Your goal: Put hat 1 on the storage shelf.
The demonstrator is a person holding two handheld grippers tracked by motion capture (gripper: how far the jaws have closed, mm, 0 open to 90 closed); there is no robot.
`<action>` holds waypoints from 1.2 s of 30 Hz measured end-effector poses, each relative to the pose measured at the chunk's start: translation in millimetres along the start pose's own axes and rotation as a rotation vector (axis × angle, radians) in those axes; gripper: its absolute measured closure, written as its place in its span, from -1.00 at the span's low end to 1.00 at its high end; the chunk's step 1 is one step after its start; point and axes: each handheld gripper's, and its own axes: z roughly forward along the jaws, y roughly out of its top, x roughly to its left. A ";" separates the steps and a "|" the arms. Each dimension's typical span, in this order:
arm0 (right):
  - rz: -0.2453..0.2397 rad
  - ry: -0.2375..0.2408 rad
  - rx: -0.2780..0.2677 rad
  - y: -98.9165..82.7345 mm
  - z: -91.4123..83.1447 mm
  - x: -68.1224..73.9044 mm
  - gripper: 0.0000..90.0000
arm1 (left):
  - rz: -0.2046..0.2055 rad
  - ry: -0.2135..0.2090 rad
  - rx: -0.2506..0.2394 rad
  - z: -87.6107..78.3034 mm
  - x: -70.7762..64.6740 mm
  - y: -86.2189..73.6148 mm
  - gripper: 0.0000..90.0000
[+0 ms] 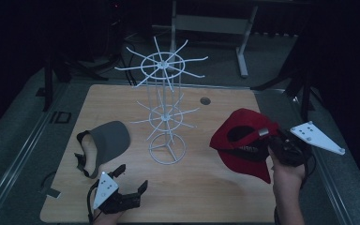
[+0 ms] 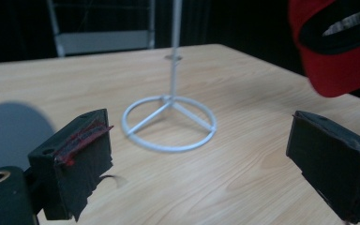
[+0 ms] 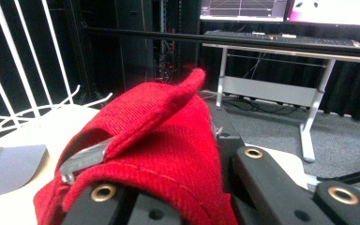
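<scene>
Red cap (image 1: 243, 140) pinched tight in right gripper (image 1: 267, 140), lifted clear of table (image 1: 206, 187), at 3 o'clock from white rack (image 1: 166, 112). Left gripper (image 1: 131, 180) at 7 o'clock from rack, jaws spread wide with nothing between. Grey visor (image 1: 105, 140) flat at 9 o'clock from rack base.

White wire rack (image 1: 166, 101) mid-table; grey visor (image 1: 104, 143) flat to its left; desk (image 3: 281, 51) behind.
</scene>
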 end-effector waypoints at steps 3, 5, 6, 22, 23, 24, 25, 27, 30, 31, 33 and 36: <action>0.000 -0.001 -0.002 0.8 -1.3 0.0 0.91 | 0.012 -0.024 -0.008 5.0 -5.8 6.3 -0.83; 0.001 -0.003 0.000 1.6 -2.5 -0.5 0.91 | 0.021 -0.044 -0.015 8.3 -10.2 10.1 -0.83; 0.001 -0.003 0.000 1.6 -2.5 -0.5 0.91 | 0.021 -0.044 -0.015 8.3 -10.2 10.1 -0.83; -0.006 0.024 -0.014 10.8 -8.9 5.6 0.91 | 0.163 -0.169 -0.075 40.8 -56.9 61.5 -0.79; -0.007 0.027 -0.015 11.1 -8.8 5.8 0.91 | 0.165 -0.183 -0.081 42.7 -59.3 65.7 -0.79; -0.007 0.028 -0.015 11.4 -8.8 6.2 0.91 | 0.175 -0.186 -0.087 44.2 -62.0 69.6 -0.78; -0.005 0.030 -0.017 11.6 -8.8 6.4 0.91 | 0.190 -0.193 -0.092 45.3 -64.7 73.3 -0.78; -0.004 0.038 -0.015 12.3 -9.1 7.2 0.91 | 0.218 -0.207 -0.105 47.9 -69.9 79.8 -0.75; -0.005 0.049 -0.015 13.2 -9.1 8.9 0.91 | 0.249 -0.230 -0.109 53.2 -74.6 89.7 -0.75; -0.005 0.051 -0.015 13.4 -9.0 9.4 0.91 | 0.249 -0.230 -0.109 53.2 -74.6 89.7 -0.74; -0.007 0.057 -0.015 14.1 -9.0 10.8 0.91 | 0.249 -0.247 -0.111 59.2 -77.4 100.6 -0.74; -0.005 0.066 -0.020 15.1 -9.4 12.8 0.91 | 0.274 -0.249 -0.107 66.4 -81.2 109.2 -0.74</action>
